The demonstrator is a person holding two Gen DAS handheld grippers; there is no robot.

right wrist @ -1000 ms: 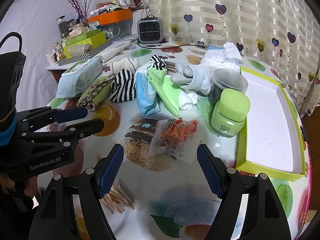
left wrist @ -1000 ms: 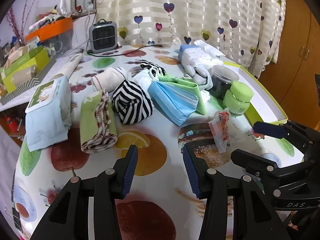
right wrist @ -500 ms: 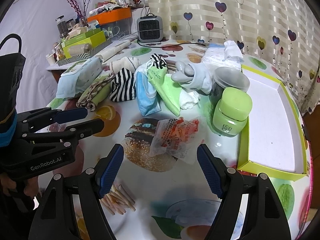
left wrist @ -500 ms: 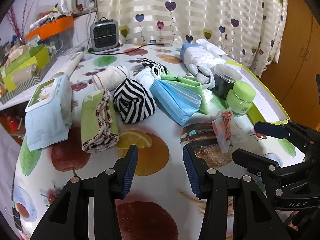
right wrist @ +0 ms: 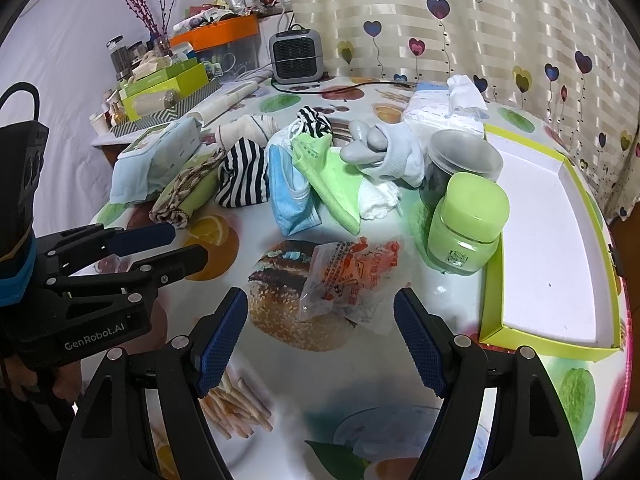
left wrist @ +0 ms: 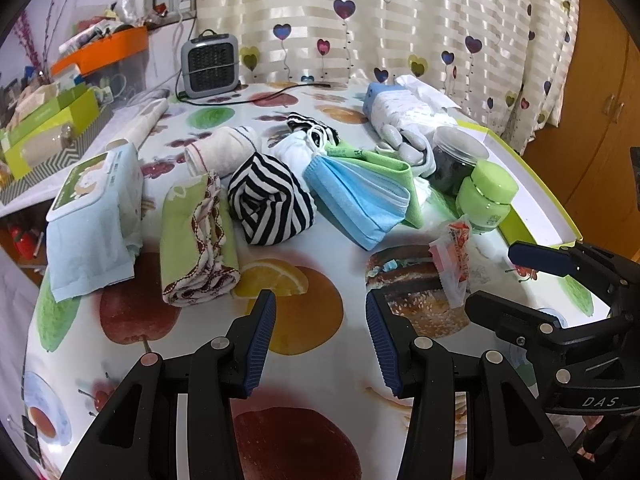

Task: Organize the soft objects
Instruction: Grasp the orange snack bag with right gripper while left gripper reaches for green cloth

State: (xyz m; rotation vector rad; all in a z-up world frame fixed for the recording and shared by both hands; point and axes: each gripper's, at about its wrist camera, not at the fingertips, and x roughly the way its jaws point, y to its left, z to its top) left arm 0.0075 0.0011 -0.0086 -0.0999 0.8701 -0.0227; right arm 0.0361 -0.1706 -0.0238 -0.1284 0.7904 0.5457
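Observation:
Soft items lie in a row across the fruit-print table: a rolled green towel (left wrist: 198,236), a black-and-white striped cloth (left wrist: 270,200), blue face masks (left wrist: 360,196), a green cloth (right wrist: 332,176) and a grey-white glove (right wrist: 380,148). A yellow-green box lid (right wrist: 588,200) with a white floor lies at the right. My left gripper (left wrist: 320,312) hovers open over the table's near part, nothing between its fingers. My right gripper (right wrist: 320,312) is open too, just short of a crinkled snack packet (right wrist: 348,272).
A wet-wipe pack (left wrist: 94,208), a green-lidded jar (right wrist: 468,224), a dark plastic jar (right wrist: 460,164), a tissue pack (right wrist: 444,112) and a small grey heater (left wrist: 210,64) stand around. Cluttered boxes (right wrist: 168,88) line the left. A curtain (left wrist: 360,20) hangs behind.

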